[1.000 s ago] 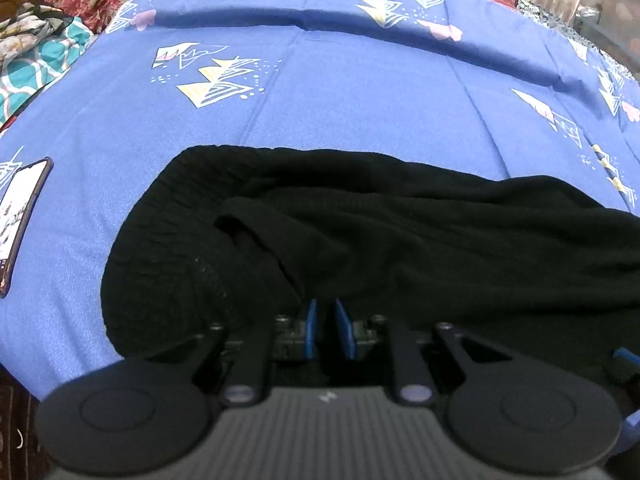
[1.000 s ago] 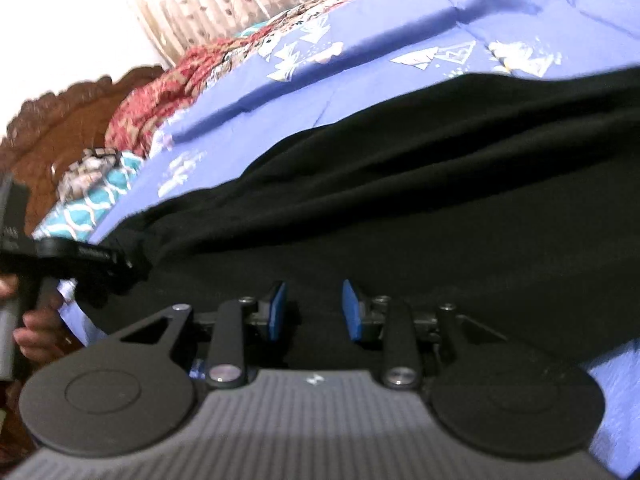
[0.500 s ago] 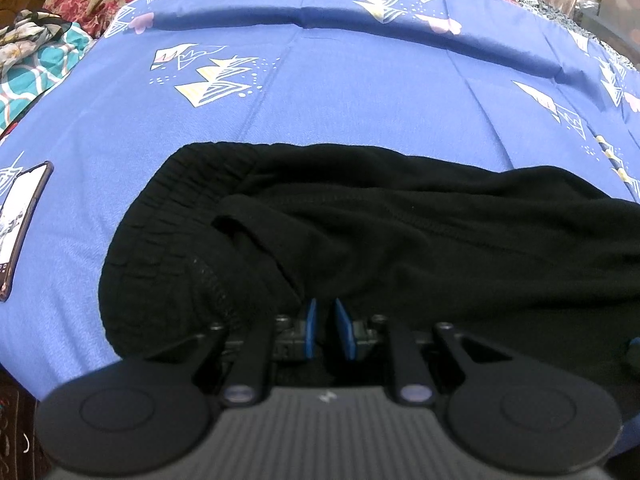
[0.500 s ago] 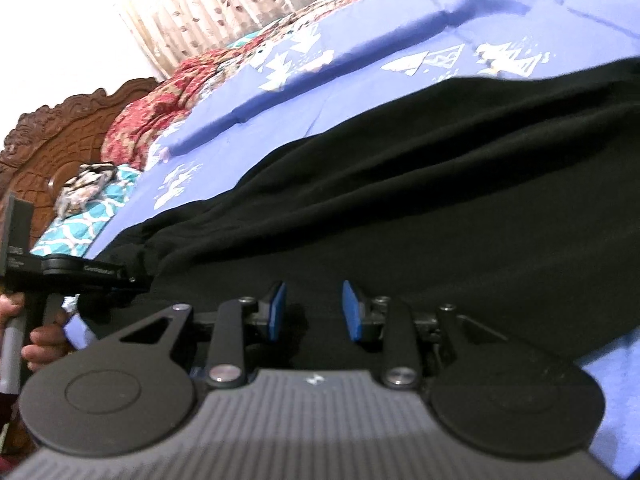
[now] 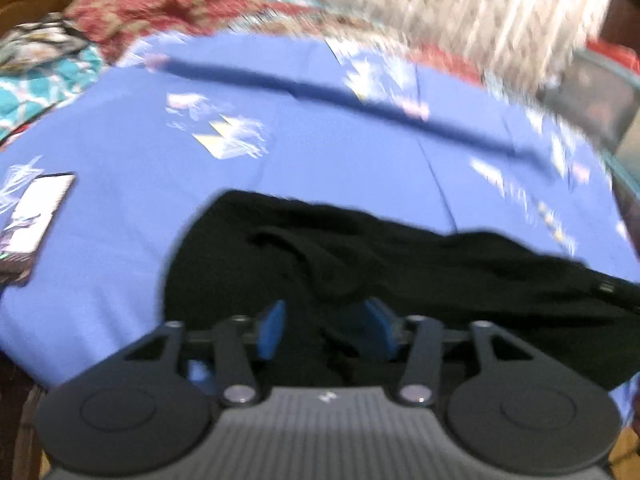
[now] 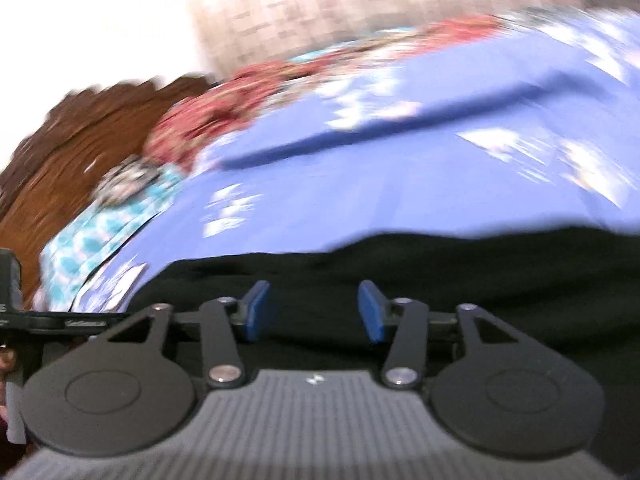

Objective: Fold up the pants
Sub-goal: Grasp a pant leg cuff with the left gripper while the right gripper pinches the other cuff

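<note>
The black pants (image 5: 400, 264) lie across the blue patterned bed sheet (image 5: 320, 140), waistband to the left, one half folded over the other. My left gripper (image 5: 325, 330) hangs over the near edge by the waistband. Its jaws are opening, and a ridge of black cloth runs loosely between the blue pads (image 5: 272, 330), which do not press on it. In the right wrist view the pants (image 6: 440, 272) fill the lower half. My right gripper (image 6: 313, 312) hovers above them with its jaws opening and nothing pinched. Both views are blurred by motion.
A phone (image 5: 34, 216) lies on the sheet at the left. Teal and red patterned bedding (image 5: 48, 80) is heaped at the far left, with a wooden headboard (image 6: 80, 152) behind it. A curtain (image 5: 460, 8) hangs beyond the bed. The bed's near edge is just below the grippers.
Both grippers went from nearly shut on the black cloth to spread apart, letting it go. Both pulled back and upward from the pants, so more of the bed and the curtain shows.
</note>
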